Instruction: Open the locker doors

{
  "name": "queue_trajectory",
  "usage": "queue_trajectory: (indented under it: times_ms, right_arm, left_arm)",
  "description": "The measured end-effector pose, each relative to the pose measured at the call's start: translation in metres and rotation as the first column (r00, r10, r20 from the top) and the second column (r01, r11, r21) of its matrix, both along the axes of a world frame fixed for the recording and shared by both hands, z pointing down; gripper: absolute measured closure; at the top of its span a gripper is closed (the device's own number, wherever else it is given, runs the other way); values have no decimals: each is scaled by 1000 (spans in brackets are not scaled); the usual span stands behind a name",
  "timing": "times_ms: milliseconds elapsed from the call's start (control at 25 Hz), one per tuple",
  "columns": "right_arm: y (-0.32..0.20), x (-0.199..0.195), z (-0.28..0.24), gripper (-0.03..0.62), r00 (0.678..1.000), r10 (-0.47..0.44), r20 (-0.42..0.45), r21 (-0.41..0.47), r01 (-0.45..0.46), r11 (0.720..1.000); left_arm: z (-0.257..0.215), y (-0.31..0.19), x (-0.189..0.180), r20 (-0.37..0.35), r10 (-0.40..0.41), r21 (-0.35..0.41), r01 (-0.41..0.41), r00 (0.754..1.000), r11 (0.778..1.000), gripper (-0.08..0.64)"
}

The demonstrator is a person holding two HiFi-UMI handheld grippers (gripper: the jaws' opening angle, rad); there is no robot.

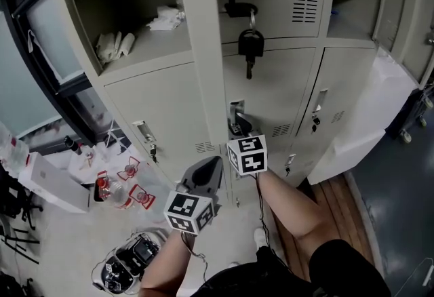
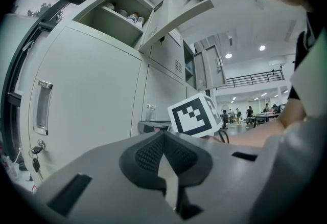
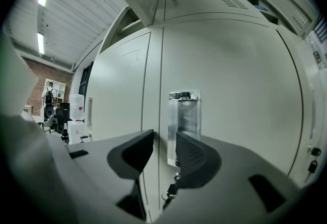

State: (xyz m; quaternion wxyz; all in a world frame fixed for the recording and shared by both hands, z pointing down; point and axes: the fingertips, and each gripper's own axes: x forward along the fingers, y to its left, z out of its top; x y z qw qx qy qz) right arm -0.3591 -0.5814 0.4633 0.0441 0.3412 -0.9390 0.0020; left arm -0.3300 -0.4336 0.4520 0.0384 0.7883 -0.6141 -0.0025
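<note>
Well, two tools are up against a bank of beige sheet-metal lockers (image 1: 203, 51), and each carries one of two white marker cubes (image 1: 247, 154) printed with black squares. Along the lower row I count three closed locker doors (image 1: 163, 112). They are flat and smooth, each with one recessed bright-metal handle and a small patch of louvre slots. The right tool (image 3: 164, 151) points at the middle door (image 3: 230, 90), close by its handle (image 3: 185, 113), a tall, shiny rectangular recess. Its two dark ribbed pads stand parted by a modest gap with nothing pinched, and the seam at the door's left edge shows between them. The left tool (image 2: 163, 138) hangs near the right one, lower and to its left, with its wedge-shaped textured pads drawn together on nothing. At the upper left one compartment stands open, with crumpled white items (image 1: 114, 45) lying inside. One black padlock (image 1: 251, 43) hangs from a hasp on the vented panel above the middle door.
</note>
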Motion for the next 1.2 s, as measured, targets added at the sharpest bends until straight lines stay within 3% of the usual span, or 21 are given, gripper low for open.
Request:
queue_trajectory:
  times_ms: [160,600,1200]
  right_arm:
    - [0,4,0,492,1000,11,0,4,-11,1000]
    - [22,22,1,491,1000,-11,-12,-3,11,1000]
    - [80,88,3,485,984,-175,38,0,175,985]
  left_arm:
    - [1,-1,2,3,1,-3,-1,1000,1000,561]
    - [-2,19,14,4,15,2,-15,1000,1000,561]
    - [-2,67,65,9,98,8,-98,995,995,561]
